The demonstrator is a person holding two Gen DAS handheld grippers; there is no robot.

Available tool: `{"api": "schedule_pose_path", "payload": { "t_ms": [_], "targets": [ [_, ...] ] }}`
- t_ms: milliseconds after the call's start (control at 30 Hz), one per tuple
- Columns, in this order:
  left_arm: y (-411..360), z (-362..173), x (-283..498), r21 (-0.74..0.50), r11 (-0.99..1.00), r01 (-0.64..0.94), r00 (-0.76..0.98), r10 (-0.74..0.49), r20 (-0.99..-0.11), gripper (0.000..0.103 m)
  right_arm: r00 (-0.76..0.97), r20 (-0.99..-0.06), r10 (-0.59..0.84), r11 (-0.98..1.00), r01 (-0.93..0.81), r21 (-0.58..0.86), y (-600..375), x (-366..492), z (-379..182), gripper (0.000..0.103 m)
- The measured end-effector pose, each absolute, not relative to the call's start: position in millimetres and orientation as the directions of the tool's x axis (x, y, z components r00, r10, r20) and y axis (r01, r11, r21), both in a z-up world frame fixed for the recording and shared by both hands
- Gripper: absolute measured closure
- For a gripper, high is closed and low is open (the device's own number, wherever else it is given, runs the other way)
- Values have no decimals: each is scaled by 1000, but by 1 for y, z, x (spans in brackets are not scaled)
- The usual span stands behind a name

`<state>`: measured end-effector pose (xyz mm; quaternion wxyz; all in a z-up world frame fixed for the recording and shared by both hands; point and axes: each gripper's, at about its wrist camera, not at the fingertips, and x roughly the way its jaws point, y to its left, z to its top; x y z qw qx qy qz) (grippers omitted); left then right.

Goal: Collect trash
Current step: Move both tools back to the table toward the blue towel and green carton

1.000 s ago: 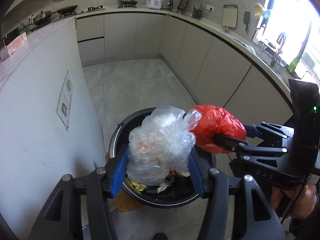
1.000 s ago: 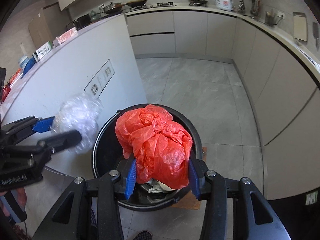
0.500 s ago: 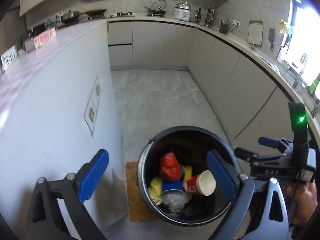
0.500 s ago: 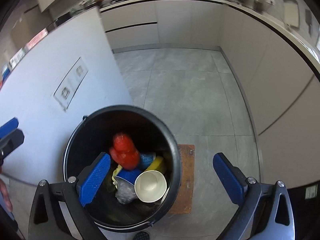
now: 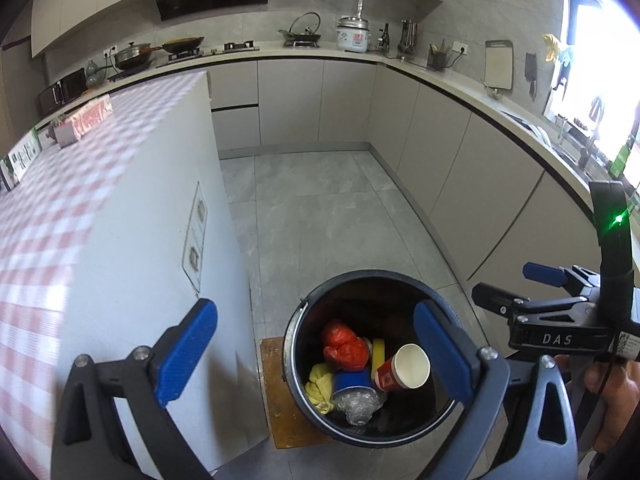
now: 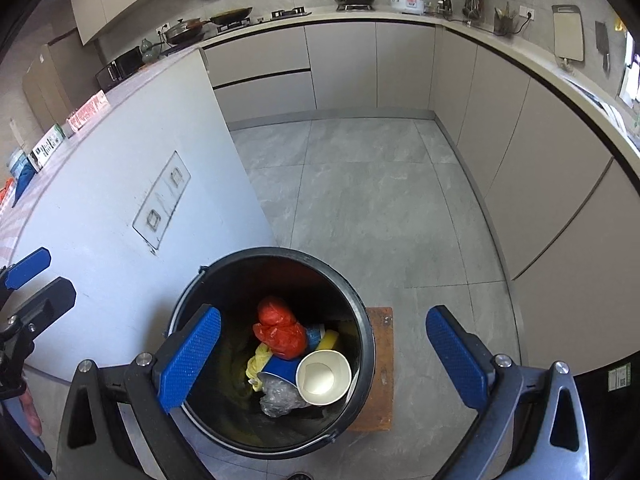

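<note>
A grey tiled kitchen floor (image 6: 360,200) runs between pale cabinets and a white island whose surface (image 5: 60,208) carries a pink checked cloth, seen only from the left wrist. On a wooden board at the island's foot stands the black bin (image 6: 362,312), holding the red bag (image 6: 280,330), a clear crumpled bag (image 6: 280,400), a paper cup (image 6: 322,376) and yellow scraps. The left tool (image 5: 316,356) and right tool (image 6: 324,356) both hang spread wide and empty above it; the bin's bottom is dark and hard to read.
</note>
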<state>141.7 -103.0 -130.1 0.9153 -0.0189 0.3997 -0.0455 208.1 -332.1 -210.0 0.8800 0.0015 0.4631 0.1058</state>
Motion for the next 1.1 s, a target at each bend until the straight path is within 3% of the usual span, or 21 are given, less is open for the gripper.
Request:
{"api": "schedule_pose_path", "payload": {
  "t_ms": [500,800,933,1100],
  "targets": [
    [-36,-64,116,-87,989,116,727,-144,-672,4,650,-736,188,978,-196,76,-252,164,-114,0],
    [72,-34,102,-90,995,36,769,-85,-634,4,721,-662,208,973,-224,61,-158,148,-50,0],
    [124,-32,94,-82,997,-17,777,-38,-629,4,725,-625,290,954,-274,125,-113,146,-39,0],
    [191,-35,86,-76,994,-79,783,14,-622,4,705,-642,301,948,-296,119,-42,149,-40,0]
  ]
}}
